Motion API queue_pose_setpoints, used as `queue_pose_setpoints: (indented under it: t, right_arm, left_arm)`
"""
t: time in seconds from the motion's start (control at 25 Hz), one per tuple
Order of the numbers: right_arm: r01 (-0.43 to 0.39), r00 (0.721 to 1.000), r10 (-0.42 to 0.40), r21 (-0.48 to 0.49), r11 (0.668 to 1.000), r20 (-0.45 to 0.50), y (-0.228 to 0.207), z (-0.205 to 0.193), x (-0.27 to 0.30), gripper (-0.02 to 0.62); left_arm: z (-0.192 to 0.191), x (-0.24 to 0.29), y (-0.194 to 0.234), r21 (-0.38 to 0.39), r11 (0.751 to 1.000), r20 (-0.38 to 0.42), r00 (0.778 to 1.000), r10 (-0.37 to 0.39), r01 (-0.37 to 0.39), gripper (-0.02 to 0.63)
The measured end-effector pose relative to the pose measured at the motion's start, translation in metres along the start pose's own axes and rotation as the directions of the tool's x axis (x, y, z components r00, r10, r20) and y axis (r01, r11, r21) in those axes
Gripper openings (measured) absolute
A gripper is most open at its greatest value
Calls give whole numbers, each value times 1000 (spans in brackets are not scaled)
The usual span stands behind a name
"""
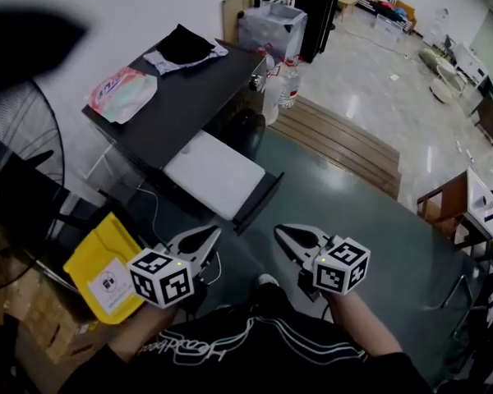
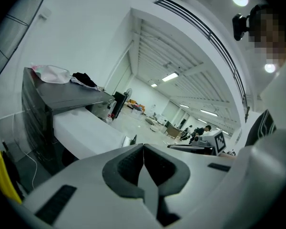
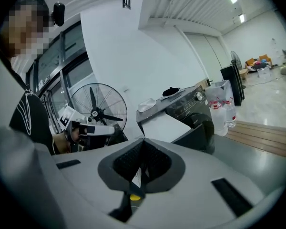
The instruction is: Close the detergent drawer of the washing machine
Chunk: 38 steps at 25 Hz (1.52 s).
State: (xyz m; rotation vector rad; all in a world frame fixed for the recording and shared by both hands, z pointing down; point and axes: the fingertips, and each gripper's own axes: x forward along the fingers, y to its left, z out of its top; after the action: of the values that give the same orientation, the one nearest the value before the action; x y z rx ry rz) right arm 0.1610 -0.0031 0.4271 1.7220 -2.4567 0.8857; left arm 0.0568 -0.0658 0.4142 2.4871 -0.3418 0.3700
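The dark washing machine (image 1: 189,97) stands ahead of me, and its white detergent drawer (image 1: 214,175) sticks far out with the dark front panel (image 1: 259,202) at its near end. Both grippers hang low near my body, short of the drawer and apart from it. My left gripper (image 1: 214,232) is shut with nothing in it, and so is my right gripper (image 1: 279,232). The left gripper view has the left gripper's (image 2: 143,147) jaws meeting below the drawer (image 2: 86,128). The right gripper view has the right gripper's (image 3: 143,141) jaws pressed together, with the drawer (image 3: 164,123) beyond.
A pink pouch (image 1: 123,93) and black cloth (image 1: 185,43) lie on the machine's top. A yellow bag (image 1: 107,269) and a fan (image 1: 16,154) stand at my left. Water bottles (image 1: 289,80) and a wooden platform (image 1: 345,138) are past the machine.
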Motion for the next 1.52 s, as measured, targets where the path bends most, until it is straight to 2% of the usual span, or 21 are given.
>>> queue_pose_setpoints:
  t: [0.12,0.36,0.6,0.72,1.0,1.32,1.52]
  right_arm:
    - [-17,999,16,-34,999,-42,-24,1,12,26]
    - [27,992,-45,-155,988,-117,-78,-4,35,26]
    - [-19,975,-48,-296,955,-217,-107,-20,55,26]
    - [-76,967,-5,-305,949,-255,-116,-27,66,26]
    - [-156,960,60,-343,926,-274,-129,-40,91,26]
    - [-151,969,67,-357,922,-239,-128,-40,102,26]
    - [-140,975,66,-354,925,-213,-130,-40,101,26]
  left_arm:
    - [-1,12,9,-36,998,17,998,54,-53,25]
    - [-9,28,23,-85,984,23,987,160,-157,25]
    - [-17,37,34,-143,957,65,962,265,-254,25]
    - [-19,42,42,-149,941,80,945,318,-304,25]
    - [-39,50,59,-178,894,98,896,432,-412,25]
    - [-72,40,76,-276,839,94,855,510,-469,25]
    - [-84,39,82,-300,814,104,831,547,-498,25]
